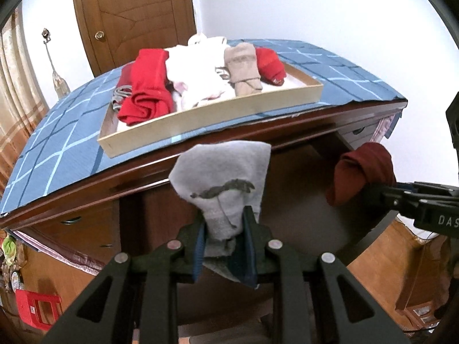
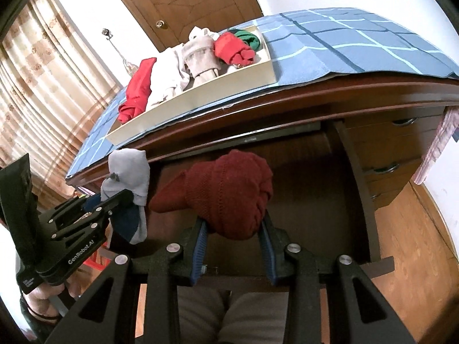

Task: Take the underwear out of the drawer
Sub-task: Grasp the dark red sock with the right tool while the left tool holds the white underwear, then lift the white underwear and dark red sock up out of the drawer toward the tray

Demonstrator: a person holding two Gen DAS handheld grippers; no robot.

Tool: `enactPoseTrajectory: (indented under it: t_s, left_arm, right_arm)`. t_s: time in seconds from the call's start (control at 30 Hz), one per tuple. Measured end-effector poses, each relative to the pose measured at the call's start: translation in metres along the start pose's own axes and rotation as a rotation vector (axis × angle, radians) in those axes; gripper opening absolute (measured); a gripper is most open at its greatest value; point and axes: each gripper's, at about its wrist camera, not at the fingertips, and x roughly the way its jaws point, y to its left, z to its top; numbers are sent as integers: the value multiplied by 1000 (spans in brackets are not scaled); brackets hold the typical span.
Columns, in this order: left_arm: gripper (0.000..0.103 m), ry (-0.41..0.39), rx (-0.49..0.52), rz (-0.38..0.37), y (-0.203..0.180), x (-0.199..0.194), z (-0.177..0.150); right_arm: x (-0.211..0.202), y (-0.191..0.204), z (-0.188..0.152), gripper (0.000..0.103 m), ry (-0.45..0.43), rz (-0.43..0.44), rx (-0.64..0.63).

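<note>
Left gripper (image 1: 225,238) clenched on a grey garment (image 1: 226,180), held in the air in front of the table (image 1: 301,132) edge; right gripper (image 2: 233,236) grasping a dark red knitted garment (image 2: 226,189) at about the same height, just beside the grey one; on the table's blue checked cloth (image 1: 57,154), a shallow tray (image 1: 200,120) holds folded red, white and beige clothes.
</note>
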Motion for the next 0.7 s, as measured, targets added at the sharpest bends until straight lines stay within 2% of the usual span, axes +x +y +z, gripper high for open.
enactPoseTrajectory:
  t_s: [0.33, 0.7]
  left_arm:
    - [22, -57, 7, -22, -5, -24, 4]
    - [22, -109, 5, -8, -3, -44, 9]
  right_arm:
    - [-26, 3, -3, 37, -61, 20, 9]
    - [-51, 13, -1, 37, -121, 33, -8]
